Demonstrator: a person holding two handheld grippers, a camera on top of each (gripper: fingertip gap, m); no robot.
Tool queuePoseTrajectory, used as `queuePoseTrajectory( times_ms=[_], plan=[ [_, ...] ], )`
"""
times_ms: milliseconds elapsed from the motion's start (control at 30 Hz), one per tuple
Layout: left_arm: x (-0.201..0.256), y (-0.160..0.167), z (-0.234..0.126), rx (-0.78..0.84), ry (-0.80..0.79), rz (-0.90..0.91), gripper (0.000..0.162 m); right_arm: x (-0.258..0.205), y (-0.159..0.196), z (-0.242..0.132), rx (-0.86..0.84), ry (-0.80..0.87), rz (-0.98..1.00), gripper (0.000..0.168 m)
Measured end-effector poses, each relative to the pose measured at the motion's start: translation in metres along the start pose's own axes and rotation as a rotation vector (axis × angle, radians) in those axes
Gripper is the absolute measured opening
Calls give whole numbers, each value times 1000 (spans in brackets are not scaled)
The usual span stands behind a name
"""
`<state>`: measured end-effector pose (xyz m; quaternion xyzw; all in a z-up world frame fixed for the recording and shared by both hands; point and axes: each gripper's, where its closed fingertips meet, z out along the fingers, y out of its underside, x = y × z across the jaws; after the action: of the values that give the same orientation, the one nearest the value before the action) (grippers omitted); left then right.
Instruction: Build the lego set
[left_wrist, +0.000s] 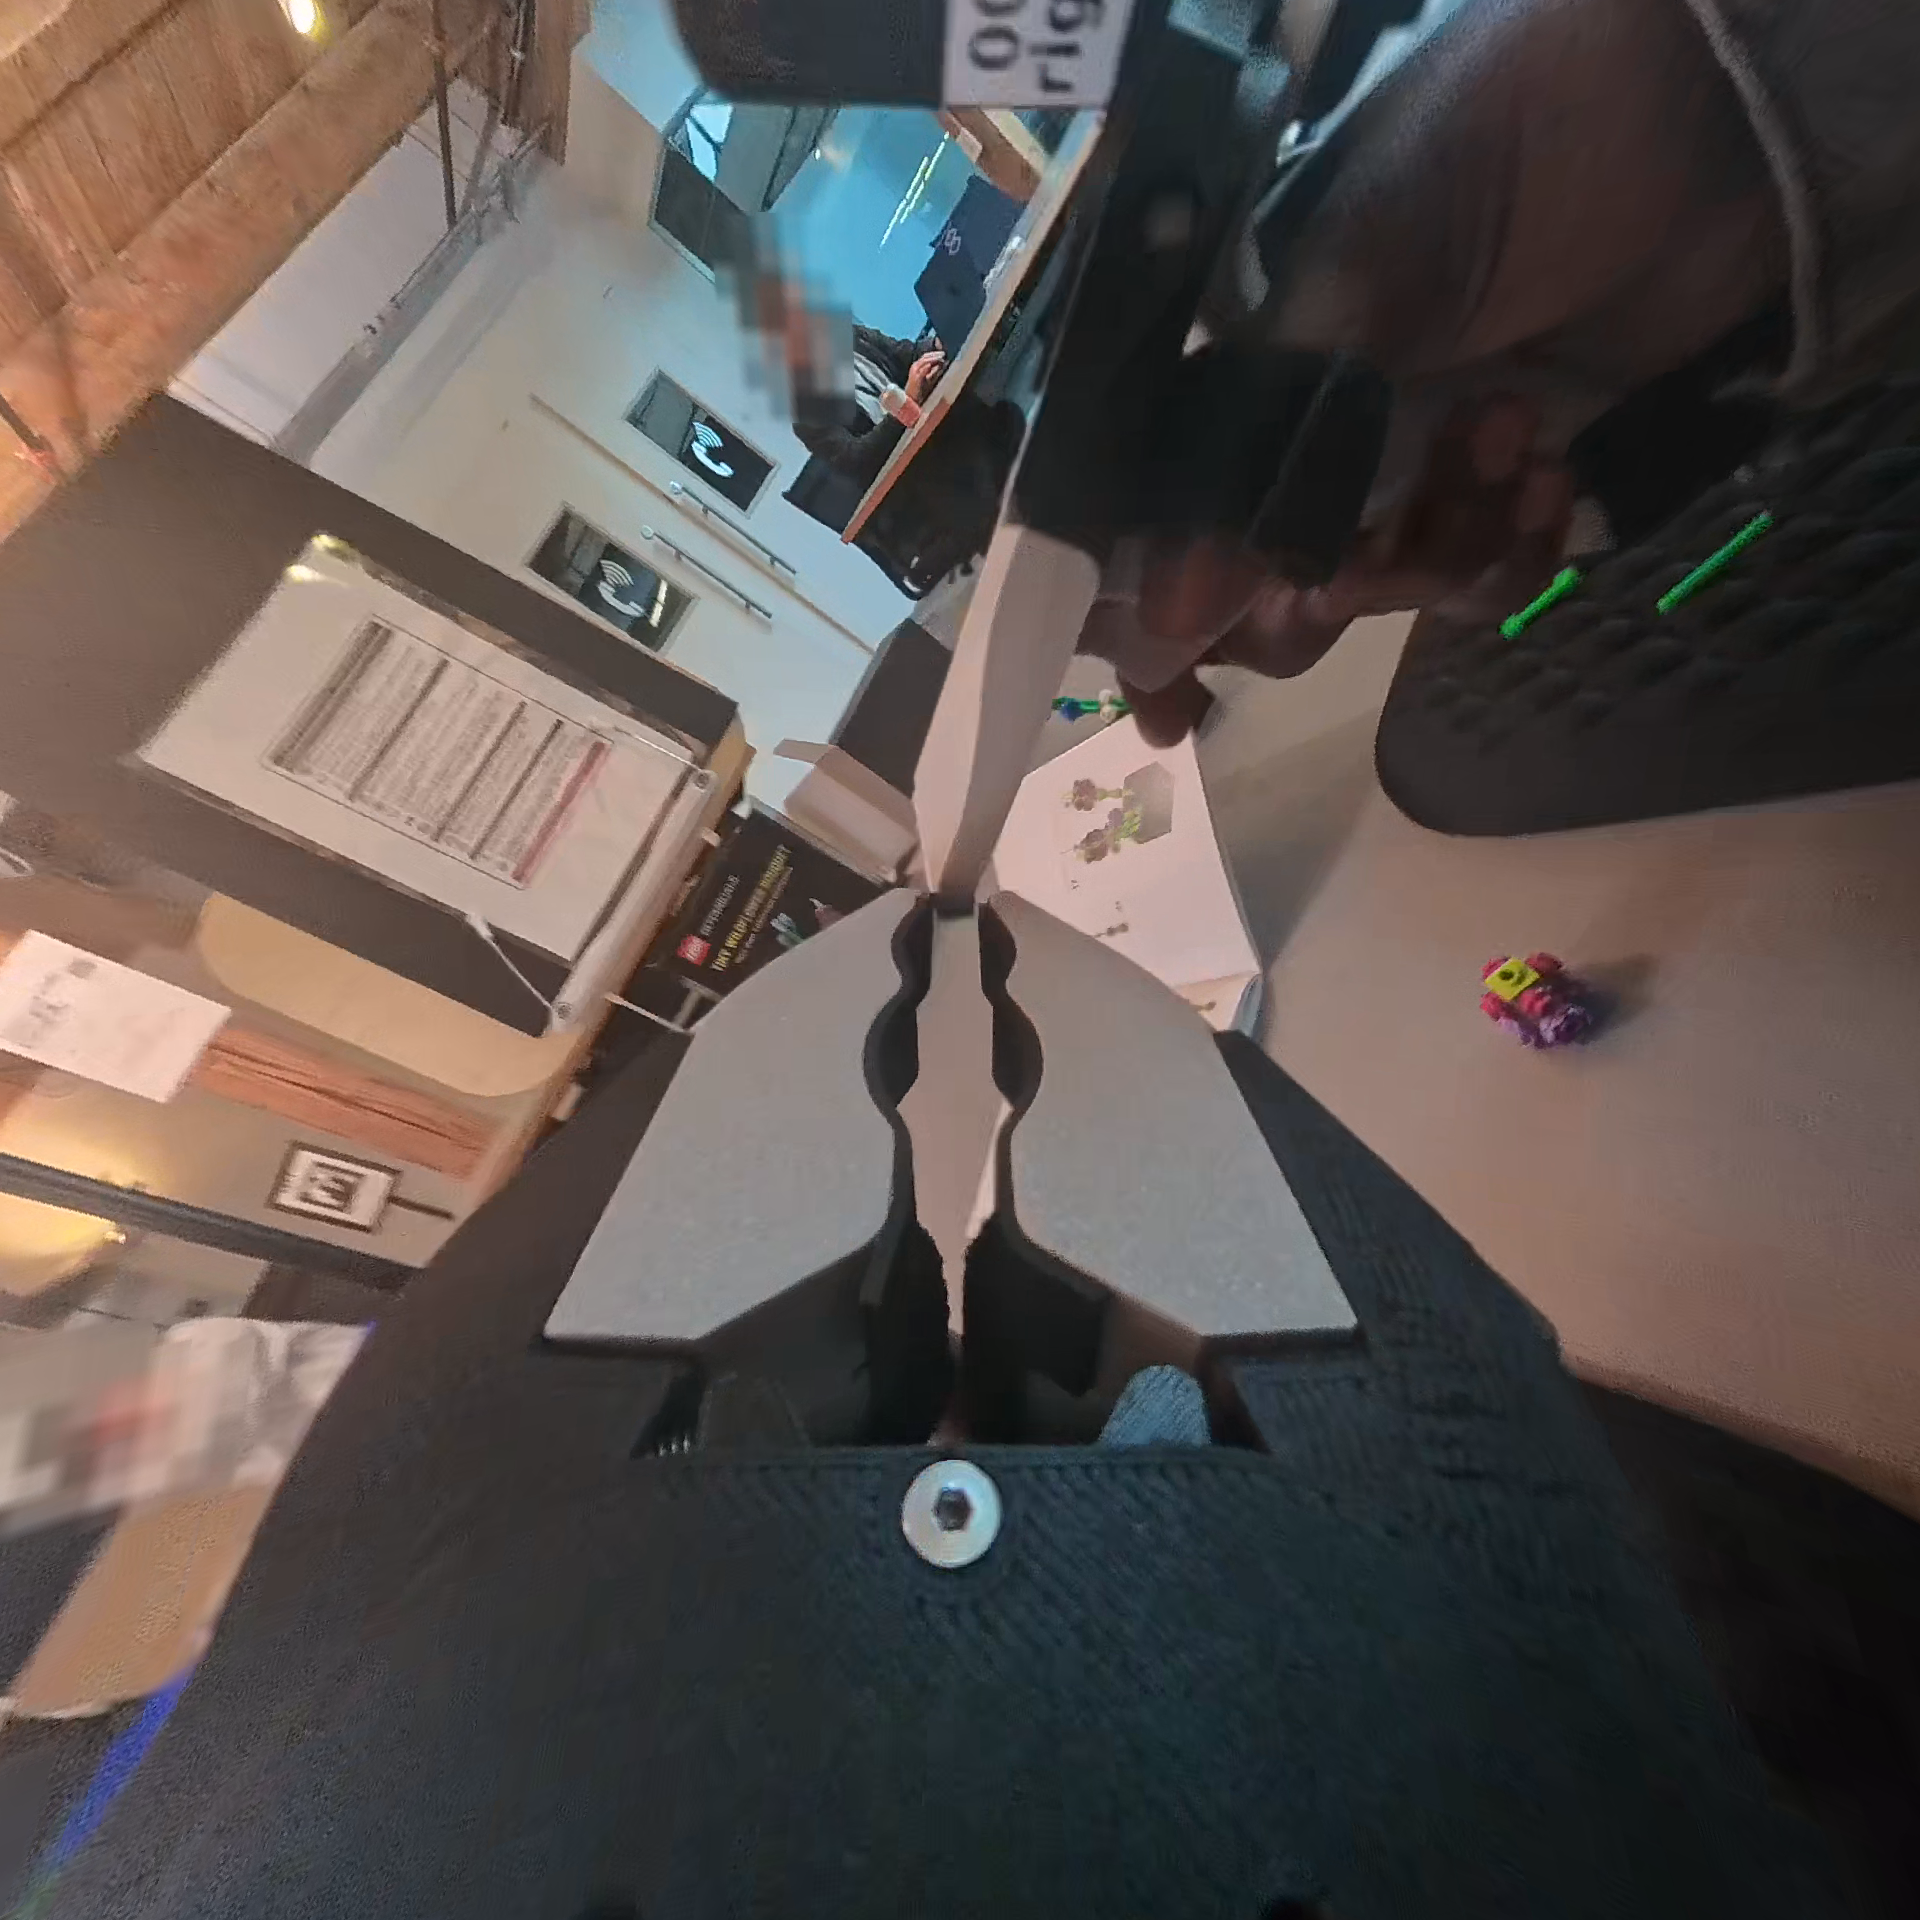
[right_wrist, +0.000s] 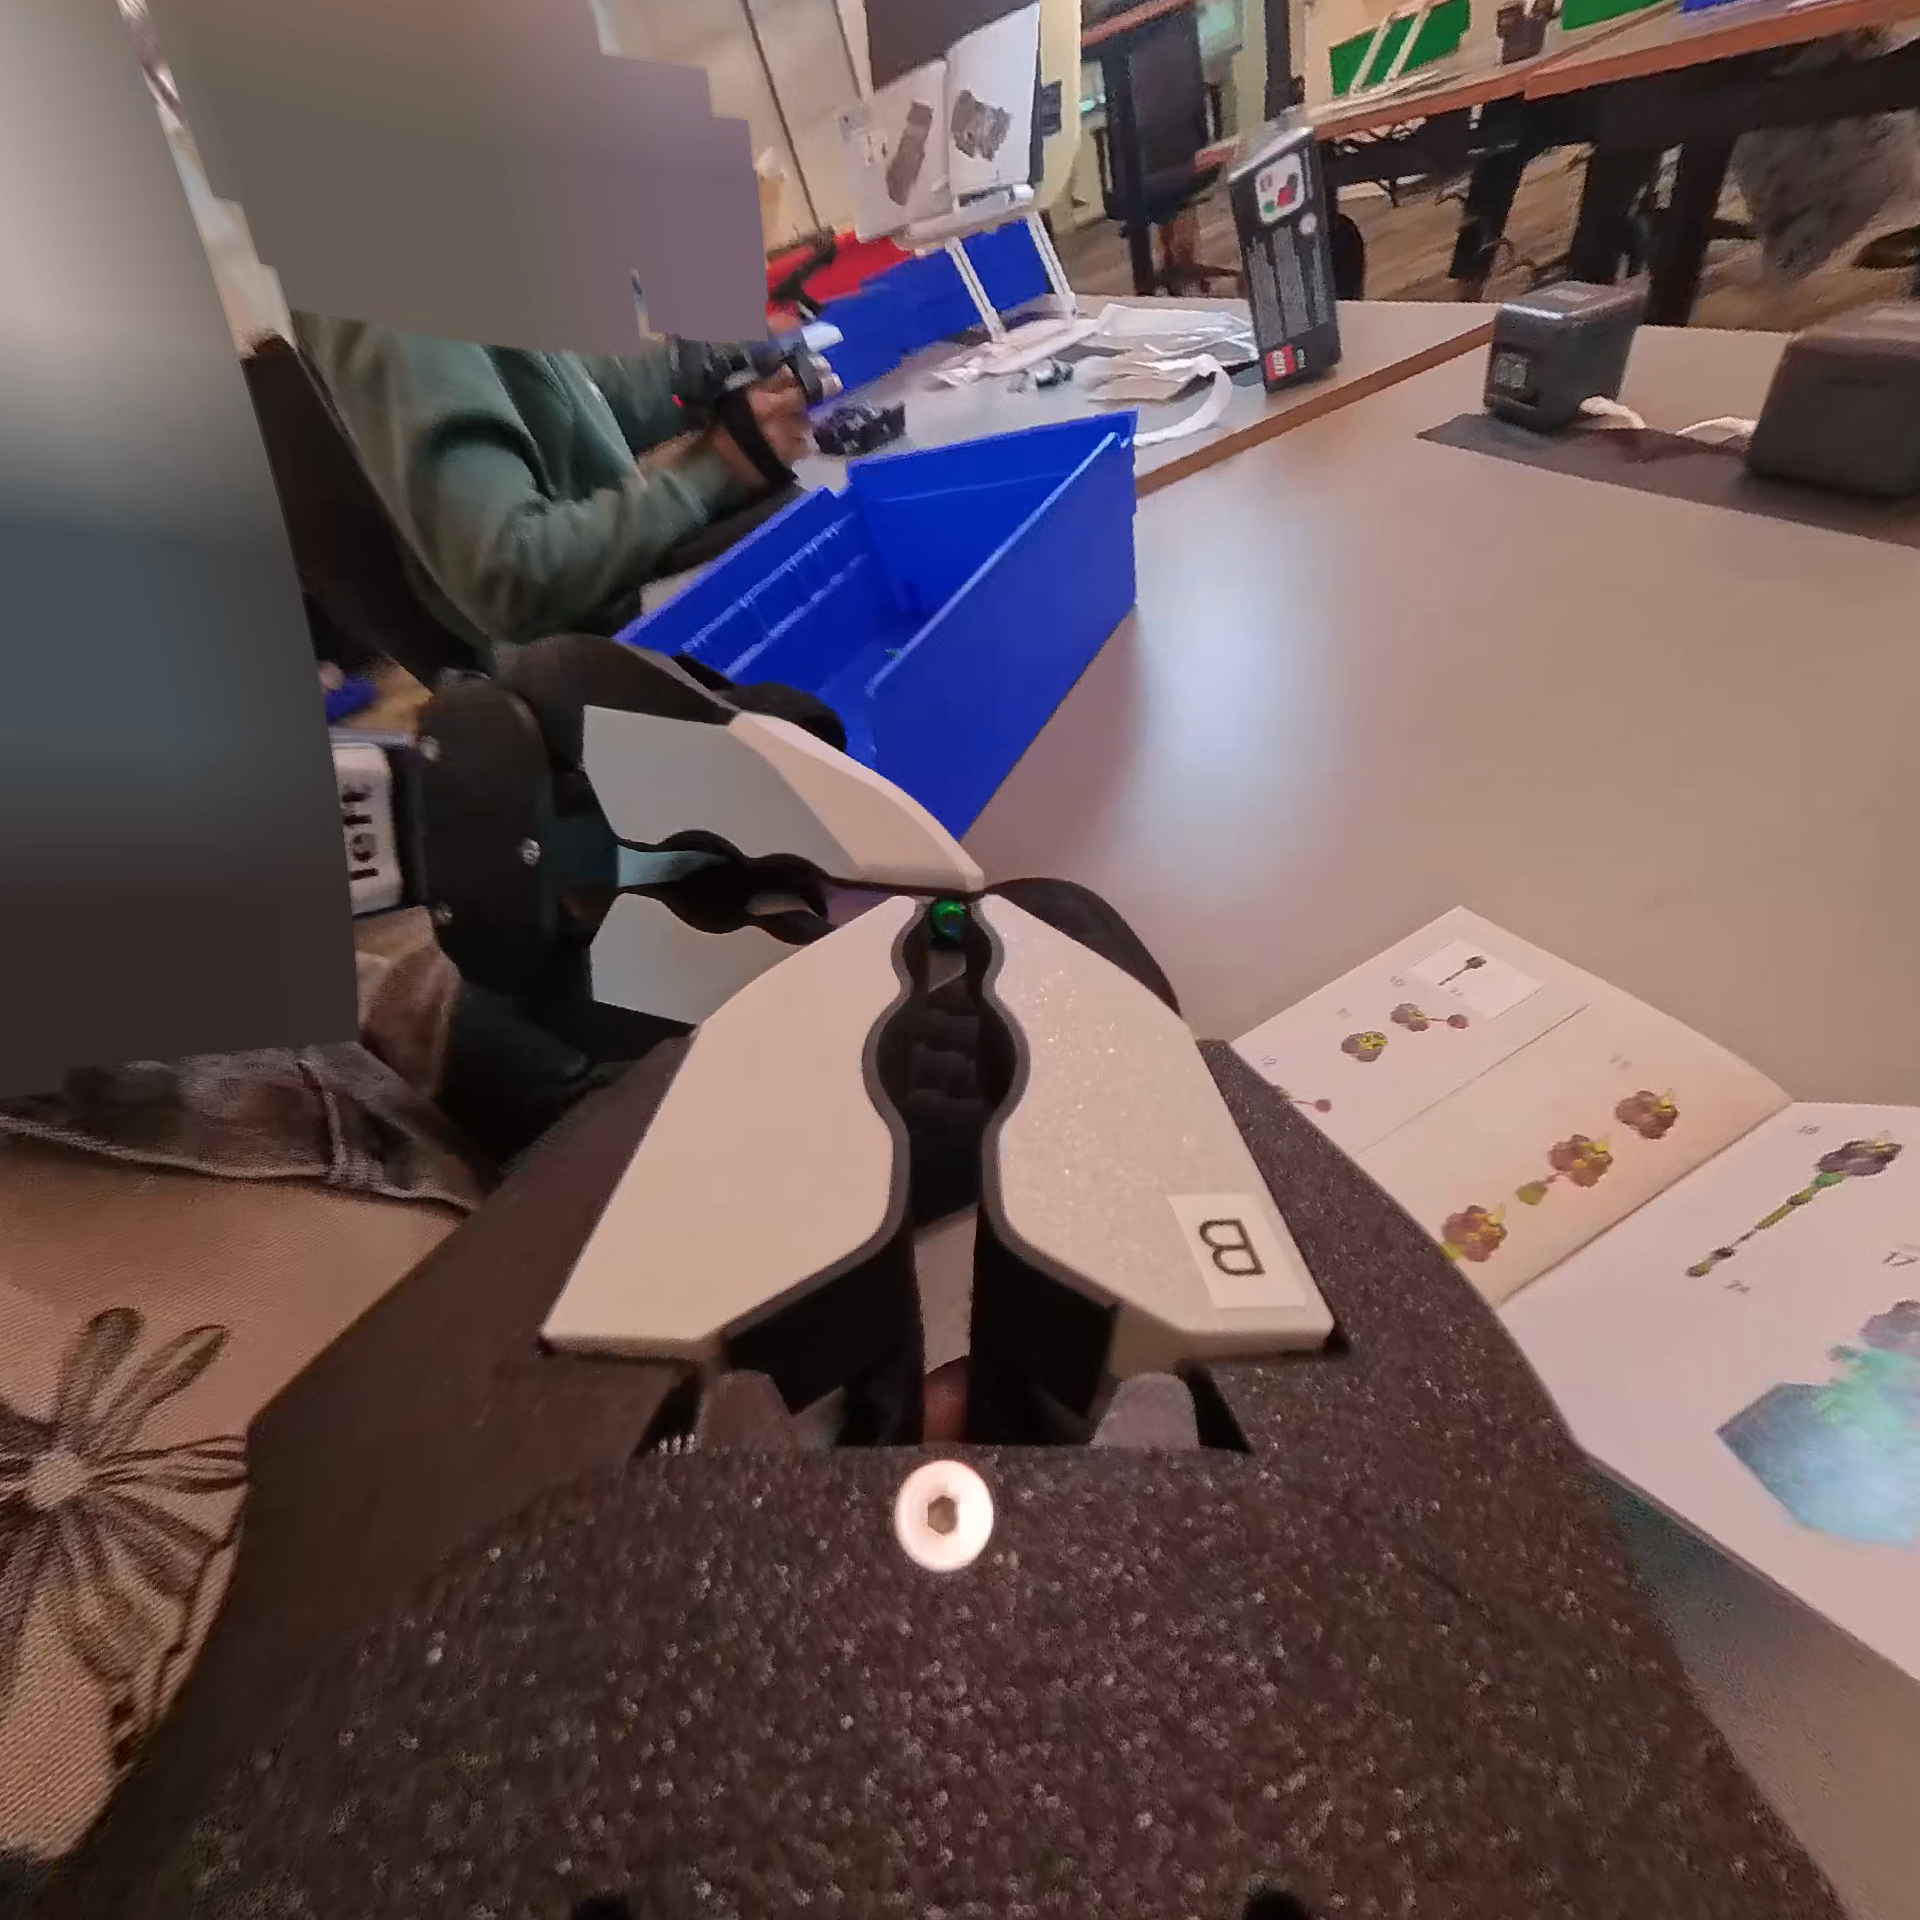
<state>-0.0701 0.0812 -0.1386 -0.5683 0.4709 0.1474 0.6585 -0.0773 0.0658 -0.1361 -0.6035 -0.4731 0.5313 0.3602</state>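
Note:
My right gripper (right_wrist: 948, 914) is shut on a small green lego piece (right_wrist: 948, 918) at its tips. My left gripper (left_wrist: 951, 906) comes in from the left and meets it tip to tip; it also shows in the right wrist view (right_wrist: 971, 883). Its tips pinch something small and dark (left_wrist: 951, 910), too small to identify. The right gripper (left_wrist: 956, 873) reaches down from above in the left wrist view. A pink and purple flower assembly with a yellow piece (left_wrist: 1532, 1000) lies on the table. Two green stems (left_wrist: 1538, 613) lie on a black mat (left_wrist: 1662, 707).
An open instruction booklet (right_wrist: 1558, 1143) lies on the grey table to the right. A blue bin (right_wrist: 935, 582) stands behind the grippers. A lego box (left_wrist: 748, 914) stands beyond the booklet (left_wrist: 1132, 831). Another person in a green sleeve (right_wrist: 520, 488) works at the left.

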Motion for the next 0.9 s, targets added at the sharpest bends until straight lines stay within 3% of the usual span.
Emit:
queuePoseTrajectory(
  times_ms=[167,300,900],
  plan=[
    [2,1,2,12,49,-211,10,8,0,-16,3,-5,39,6],
    [8,1,7,-13,44,-175,15,7,4,-15,-70,21,-24,6],
    [8,-5,10,-4,9,-157,7,7,6,-10,-77,26,-1,6]
  ],
)
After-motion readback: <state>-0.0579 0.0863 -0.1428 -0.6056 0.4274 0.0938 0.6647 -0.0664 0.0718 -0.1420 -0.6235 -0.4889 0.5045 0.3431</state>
